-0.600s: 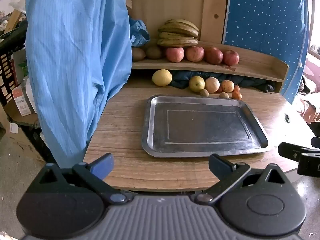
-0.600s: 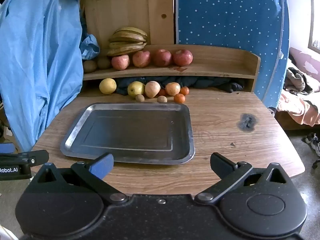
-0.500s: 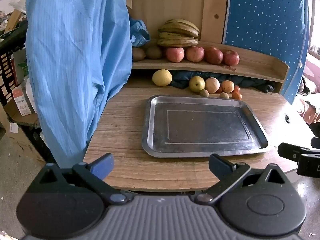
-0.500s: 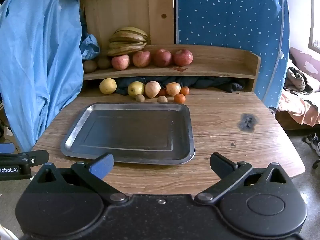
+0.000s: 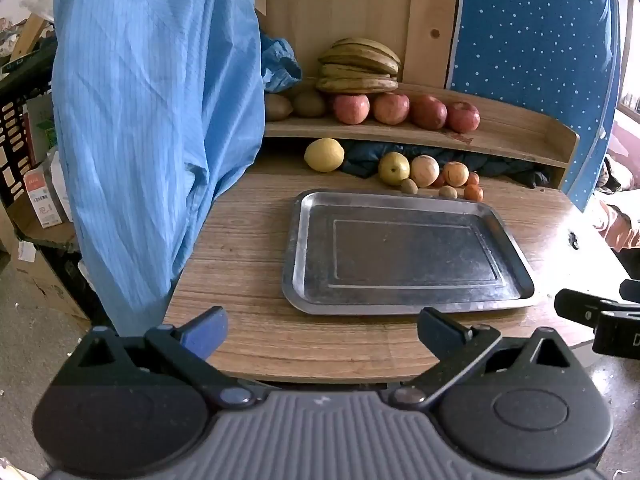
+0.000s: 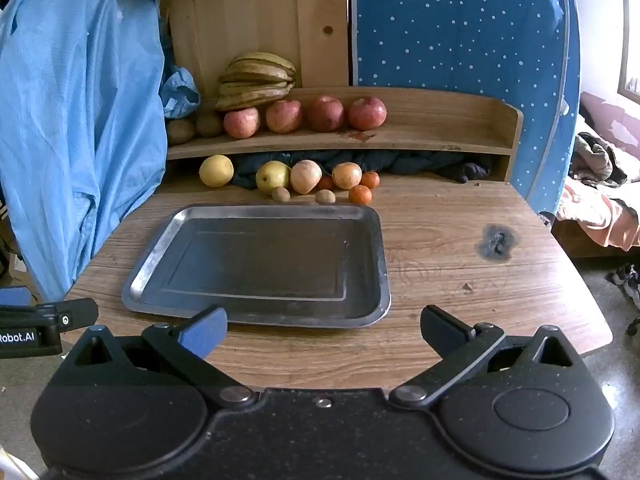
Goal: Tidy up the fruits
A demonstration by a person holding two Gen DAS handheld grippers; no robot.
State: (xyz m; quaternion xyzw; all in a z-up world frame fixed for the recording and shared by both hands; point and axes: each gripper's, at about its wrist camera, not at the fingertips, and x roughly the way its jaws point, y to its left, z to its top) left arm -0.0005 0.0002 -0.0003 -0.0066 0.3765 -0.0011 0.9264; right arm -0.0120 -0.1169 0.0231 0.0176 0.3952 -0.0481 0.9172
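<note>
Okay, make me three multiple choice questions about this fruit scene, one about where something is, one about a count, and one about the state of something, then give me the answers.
1. Where is the bunch of brownish-yellow bananas?
A. On the metal tray
B. On the raised wooden shelf, behind the apples
C. On the floor

2. How many red apples sit in the row on the wooden shelf?
A. Two
B. Four
C. Six

3. What state is the rectangular silver metal tray in?
A. Empty
B. Full of fruit
C. Flipped upside down

Answers:
1. B, the bunch rests on the shelf just behind the apple row.
2. B, four apples stand side by side in both views.
3. A, its dark floor is bare while the fruit lies beyond its far rim.
</note>
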